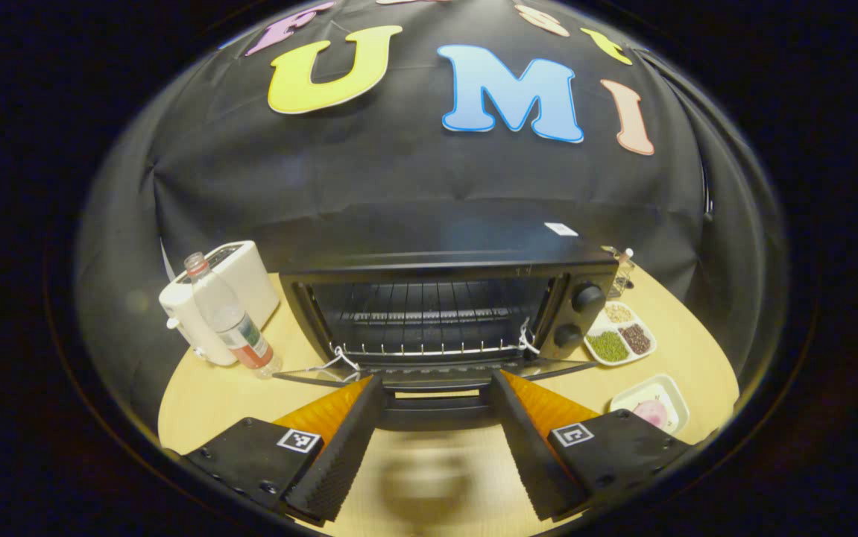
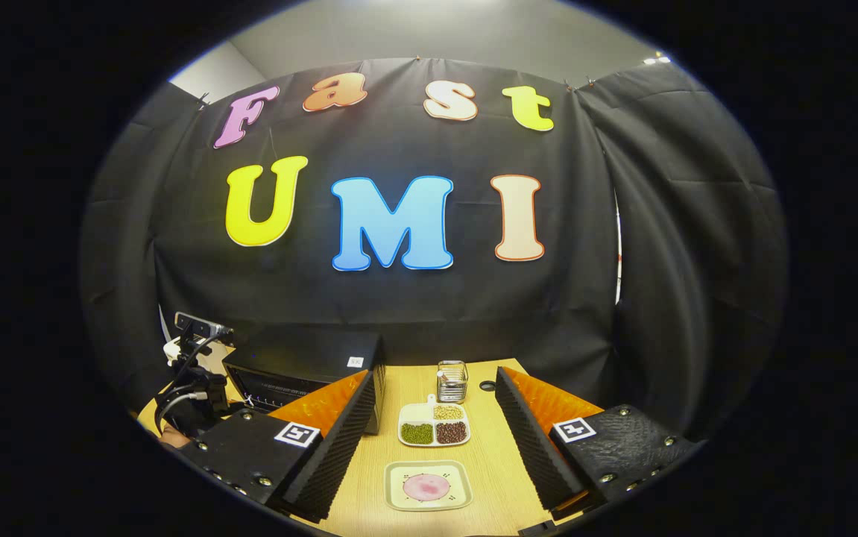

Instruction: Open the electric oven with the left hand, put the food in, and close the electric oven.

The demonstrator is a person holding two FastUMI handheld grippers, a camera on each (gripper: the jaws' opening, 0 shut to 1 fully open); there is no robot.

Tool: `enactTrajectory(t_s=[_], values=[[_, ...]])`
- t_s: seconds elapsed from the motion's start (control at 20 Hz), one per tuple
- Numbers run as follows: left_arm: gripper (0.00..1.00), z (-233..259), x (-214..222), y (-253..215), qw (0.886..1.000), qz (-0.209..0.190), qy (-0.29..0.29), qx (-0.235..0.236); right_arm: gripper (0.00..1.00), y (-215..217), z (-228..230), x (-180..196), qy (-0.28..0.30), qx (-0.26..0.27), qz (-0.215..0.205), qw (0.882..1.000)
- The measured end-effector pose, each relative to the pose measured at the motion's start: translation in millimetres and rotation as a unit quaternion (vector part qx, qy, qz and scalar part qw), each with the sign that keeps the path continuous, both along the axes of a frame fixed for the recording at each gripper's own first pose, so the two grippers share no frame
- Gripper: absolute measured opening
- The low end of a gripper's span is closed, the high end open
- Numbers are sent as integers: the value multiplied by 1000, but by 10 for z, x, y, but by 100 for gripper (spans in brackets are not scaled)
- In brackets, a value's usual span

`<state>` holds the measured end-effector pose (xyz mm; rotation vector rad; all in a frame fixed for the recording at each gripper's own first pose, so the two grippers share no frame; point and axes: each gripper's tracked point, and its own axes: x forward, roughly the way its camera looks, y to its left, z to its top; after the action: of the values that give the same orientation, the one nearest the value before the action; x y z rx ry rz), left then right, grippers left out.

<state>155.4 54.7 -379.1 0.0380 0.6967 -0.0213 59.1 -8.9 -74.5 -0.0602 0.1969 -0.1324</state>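
Oven door [image 1: 429, 377] is hanging open; right gripper [image 2: 429, 425], fingers spread and gripping nothing, is hovering with the food plate [image 2: 428, 486] bottom-center between them. Left gripper [image 1: 436, 418] is spread around the door handle [image 1: 436, 403].

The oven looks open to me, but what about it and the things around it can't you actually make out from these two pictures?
- Oven door handle: left gripper view, lies between the left gripper fingers; contact unclear.
- Oven front: right gripper view, hidden by the right gripper's own finger.
- Toaster: left gripper view, partly hidden by the bottle.
- Pink food on the plate: too small and blurred to identify.
- Glass holder: contents too small.
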Motion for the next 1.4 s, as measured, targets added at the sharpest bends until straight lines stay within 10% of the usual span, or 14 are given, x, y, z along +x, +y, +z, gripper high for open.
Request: enactTrajectory(t_s=[0.5, 0.8, 1.4], values=[[100, -524, -448, 46, 999, 4, 54, 0, 98, 3, -147, -93, 23, 4, -4, 1000], [97, 530, -181, 92, 997, 13, -66, -41, 98, -41, -563, -81, 102, 24, 27, 994], [100, 2715, -476, 481, 955, 39, -281, -81, 98, -617, -2241, 65, 384, 175, 7, 907]])
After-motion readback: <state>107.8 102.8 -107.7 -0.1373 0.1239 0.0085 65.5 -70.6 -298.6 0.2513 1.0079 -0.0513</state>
